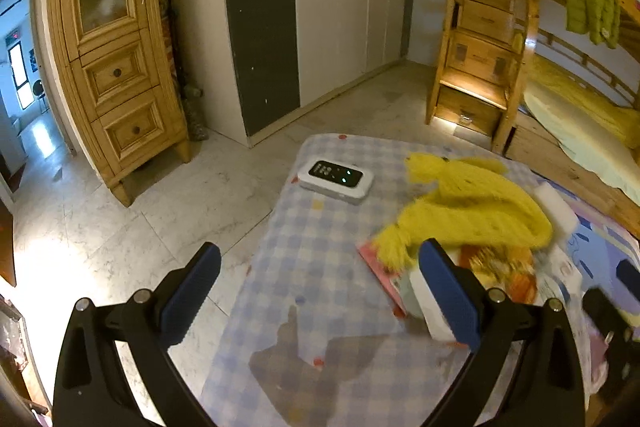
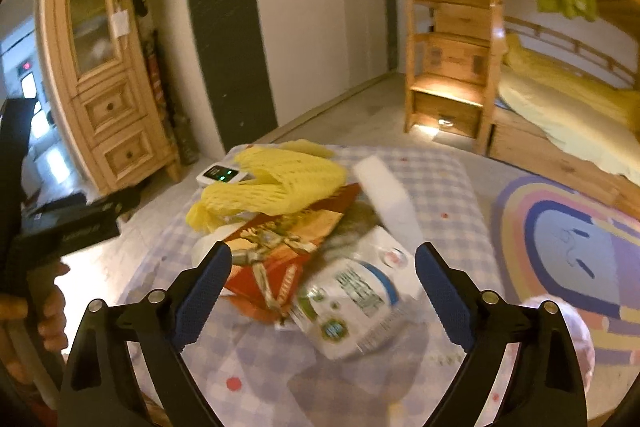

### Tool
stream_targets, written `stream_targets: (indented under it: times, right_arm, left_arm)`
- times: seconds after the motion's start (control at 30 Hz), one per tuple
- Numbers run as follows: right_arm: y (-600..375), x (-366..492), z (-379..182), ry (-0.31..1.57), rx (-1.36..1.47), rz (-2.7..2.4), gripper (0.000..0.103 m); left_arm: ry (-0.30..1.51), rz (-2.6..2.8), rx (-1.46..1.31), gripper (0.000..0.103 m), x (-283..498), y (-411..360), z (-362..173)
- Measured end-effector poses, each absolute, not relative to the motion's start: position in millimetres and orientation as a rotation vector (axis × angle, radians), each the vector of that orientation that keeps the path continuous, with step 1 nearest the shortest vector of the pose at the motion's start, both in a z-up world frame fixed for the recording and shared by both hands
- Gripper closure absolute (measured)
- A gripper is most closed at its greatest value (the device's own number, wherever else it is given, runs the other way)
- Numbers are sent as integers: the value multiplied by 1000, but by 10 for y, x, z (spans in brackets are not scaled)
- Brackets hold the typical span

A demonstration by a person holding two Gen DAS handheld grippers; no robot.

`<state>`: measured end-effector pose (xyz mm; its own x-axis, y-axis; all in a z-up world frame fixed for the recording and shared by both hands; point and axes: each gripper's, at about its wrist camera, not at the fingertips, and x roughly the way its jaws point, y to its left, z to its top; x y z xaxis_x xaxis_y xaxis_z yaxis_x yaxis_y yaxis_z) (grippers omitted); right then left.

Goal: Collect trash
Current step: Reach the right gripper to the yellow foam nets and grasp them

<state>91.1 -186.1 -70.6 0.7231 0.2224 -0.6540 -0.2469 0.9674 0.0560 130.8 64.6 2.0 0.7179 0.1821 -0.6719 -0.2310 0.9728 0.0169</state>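
Right gripper [image 2: 322, 287] is hanging wide open and empty over the trash pile on the checked table [image 2: 440, 183]; the white plastic wrapper [image 2: 352, 303], seemingly light and crinkly, is wanting an edge pinch. Left gripper [image 1: 320, 291] is gaping empty too.

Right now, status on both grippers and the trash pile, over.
Left gripper open, empty, at the pile's near-left edge. Right gripper open, empty, over the white plastic wrapper. Yellow foam net tops the red carton. White device sits apart.

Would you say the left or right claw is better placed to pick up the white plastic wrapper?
Right: the open right claw frames the white plastic wrapper; the left claw frames bare tablecloth.
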Motion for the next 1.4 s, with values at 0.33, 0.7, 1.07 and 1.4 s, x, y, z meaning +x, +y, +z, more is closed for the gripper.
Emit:
stream_targets:
  times: [0.33,0.7,1.07,1.4]
  right_arm:
    - [-1580,1333,-677,710,-90,310,35]
    - [-1226,1394,-766,663,-298,329,16]
    - [-1153,1587,-702,647,-353,269,26]
    - [-1230,1645,-631,691,-269,302,95]
  left_arm:
    - [712,255,-24,7,1621,717,-50]
    - [768,234,-76,7,1580,998,-282]
    - [781,225,-79,7,1658,997,-345]
    - [775,212,-65,7,1636,925,-375]
